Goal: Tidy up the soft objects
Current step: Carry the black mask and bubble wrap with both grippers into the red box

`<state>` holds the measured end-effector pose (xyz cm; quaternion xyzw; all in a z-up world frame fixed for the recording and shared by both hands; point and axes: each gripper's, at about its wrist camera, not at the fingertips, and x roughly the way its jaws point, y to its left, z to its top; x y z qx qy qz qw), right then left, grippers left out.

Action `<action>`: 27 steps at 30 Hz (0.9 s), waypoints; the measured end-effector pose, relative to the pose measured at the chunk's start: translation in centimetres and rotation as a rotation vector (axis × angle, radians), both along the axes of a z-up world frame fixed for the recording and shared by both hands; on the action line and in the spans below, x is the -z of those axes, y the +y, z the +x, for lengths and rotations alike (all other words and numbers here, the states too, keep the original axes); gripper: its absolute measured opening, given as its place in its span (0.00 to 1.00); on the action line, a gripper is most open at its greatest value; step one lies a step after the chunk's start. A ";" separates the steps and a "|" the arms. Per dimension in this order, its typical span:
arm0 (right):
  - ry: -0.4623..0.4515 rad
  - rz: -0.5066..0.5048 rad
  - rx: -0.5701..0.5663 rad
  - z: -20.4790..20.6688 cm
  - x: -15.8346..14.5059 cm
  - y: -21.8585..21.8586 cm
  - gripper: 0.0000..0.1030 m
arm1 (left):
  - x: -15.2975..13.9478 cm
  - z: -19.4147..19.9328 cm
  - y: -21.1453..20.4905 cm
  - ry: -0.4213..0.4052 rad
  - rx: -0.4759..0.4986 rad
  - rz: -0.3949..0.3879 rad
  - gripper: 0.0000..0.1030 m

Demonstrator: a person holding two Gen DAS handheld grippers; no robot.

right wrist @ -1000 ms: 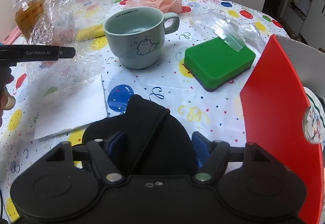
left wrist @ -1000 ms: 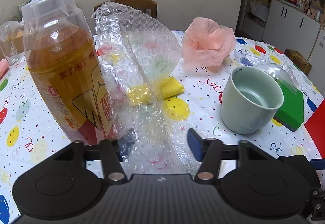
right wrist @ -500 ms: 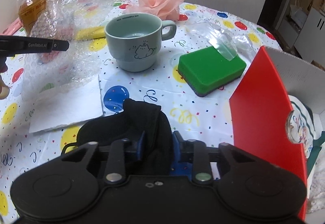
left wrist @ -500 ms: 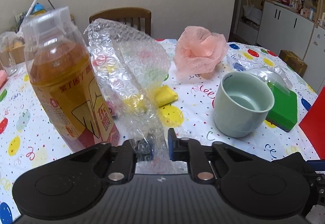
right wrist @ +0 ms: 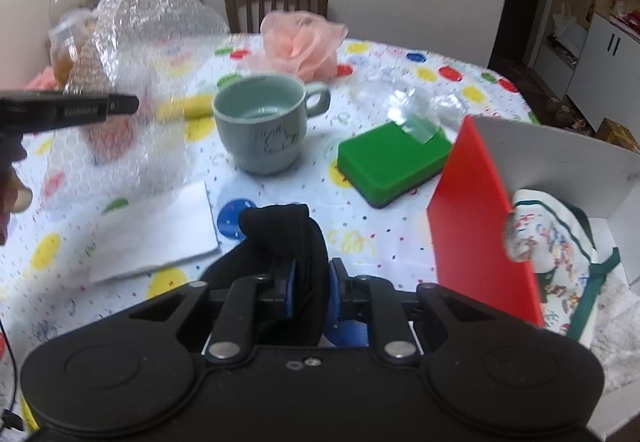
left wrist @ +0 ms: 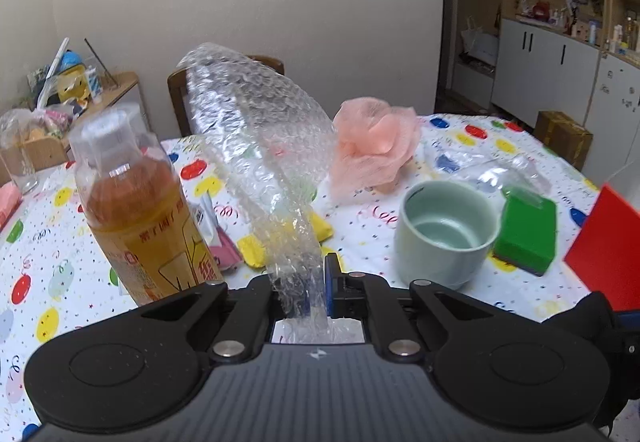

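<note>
My left gripper (left wrist: 301,284) is shut on a sheet of clear bubble wrap (left wrist: 260,145) and holds it lifted above the table; the sheet also shows in the right wrist view (right wrist: 136,57). My right gripper (right wrist: 310,282) is shut on a black cloth (right wrist: 288,234), raised off the table. A pink mesh pouf (left wrist: 374,147) lies at the back, a green sponge (left wrist: 526,234) to the right, and a yellow sponge (left wrist: 256,250) behind the wrap. An open box with a red flap (right wrist: 476,209) at the right holds a patterned cloth (right wrist: 560,254).
A tea bottle (left wrist: 140,217) stands at the left, close to the bubble wrap. A pale green mug (left wrist: 446,234) stands mid-table. A white paper sheet (right wrist: 156,234) lies on the dotted tablecloth (right wrist: 384,242). Crumpled clear plastic (right wrist: 404,101) lies behind the green sponge. A chair (right wrist: 276,1) stands behind.
Both grippers closed from open, the left on the bubble wrap and the right on the black cloth. Both then rose, lifting the wrap and the cloth off the table.
</note>
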<state>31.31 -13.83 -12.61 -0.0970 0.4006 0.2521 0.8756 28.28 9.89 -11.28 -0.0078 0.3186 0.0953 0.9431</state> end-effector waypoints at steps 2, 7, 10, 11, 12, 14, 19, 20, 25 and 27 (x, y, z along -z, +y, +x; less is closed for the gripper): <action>-0.007 0.027 0.008 -0.4 -0.8 -0.7 0.16 | -0.8 -0.5 -0.3 -0.011 0.012 0.001 0.06; -0.023 0.095 0.032 -1.4 -3.0 -2.7 0.15 | -3.2 -1.8 -0.9 -0.036 0.045 -0.012 0.06; -0.033 0.138 0.047 -1.9 -4.3 -3.9 0.15 | -4.4 -2.7 -1.2 -0.056 0.055 -0.032 0.05; -0.036 0.151 0.052 -2.1 -4.7 -4.3 0.15 | -4.6 -2.9 -1.2 -0.059 0.057 -0.042 0.05; -0.035 0.166 0.055 -2.2 -5.1 -4.7 0.15 | -4.8 -3.1 -1.3 -0.057 0.057 -0.059 0.04; -0.042 0.193 0.065 -2.4 -6.0 -5.6 0.15 | -5.2 -3.3 -1.3 -0.049 0.059 -0.103 0.04; -0.064 0.248 0.079 -3.1 -8.4 -7.8 0.15 | -6.9 -4.8 -2.2 -0.071 0.086 -0.126 0.04; -0.067 0.260 0.080 -3.1 -8.9 -8.3 0.15 | -7.3 -5.0 -2.5 -0.075 0.093 -0.131 0.04; -0.096 0.292 0.090 -3.1 -10.9 -10.8 0.15 | -9.7 -5.9 -5.0 -0.101 0.138 -0.137 0.04; -0.107 0.296 0.090 -3.0 -11.6 -11.8 0.15 | -10.6 -6.2 -6.4 -0.117 0.166 -0.133 0.04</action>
